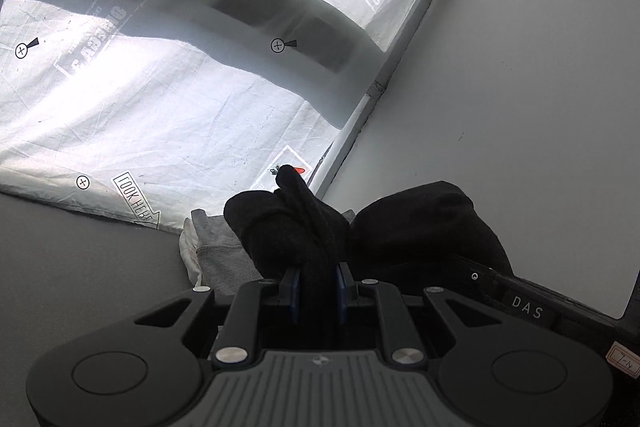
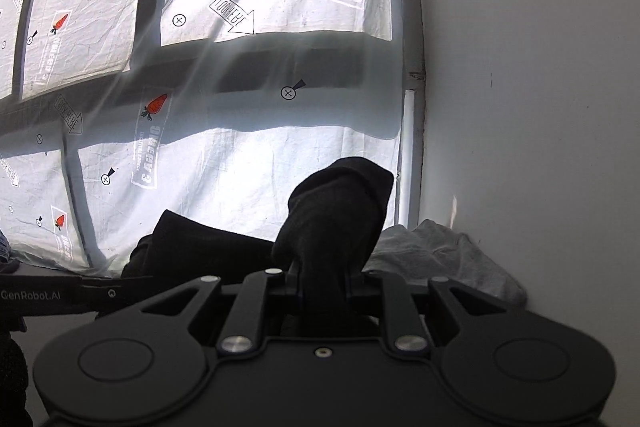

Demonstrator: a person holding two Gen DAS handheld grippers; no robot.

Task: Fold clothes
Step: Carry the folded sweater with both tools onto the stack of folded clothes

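A black garment [image 1: 288,227] is bunched in front of my left gripper [image 1: 318,285], whose blue-padded jaws are shut on a fold of it. In the right wrist view the same black garment [image 2: 340,211] rises as a dark lump, and my right gripper [image 2: 324,283] is shut on another part of it. The right gripper's body, marked DAS [image 1: 528,307], shows at the lower right of the left wrist view. The left gripper's body [image 2: 60,295] crosses the lower left of the right wrist view. A grey folded garment [image 1: 216,251] lies beneath and beside the black one.
A white printed curtain [image 1: 160,87] with carrot and arrow marks hangs over a bright window ahead. A plain white wall [image 1: 520,67] stands on the right. The grey garment [image 2: 440,251] lies against that wall. A grey surface [image 1: 80,247] spreads below the curtain's hem.
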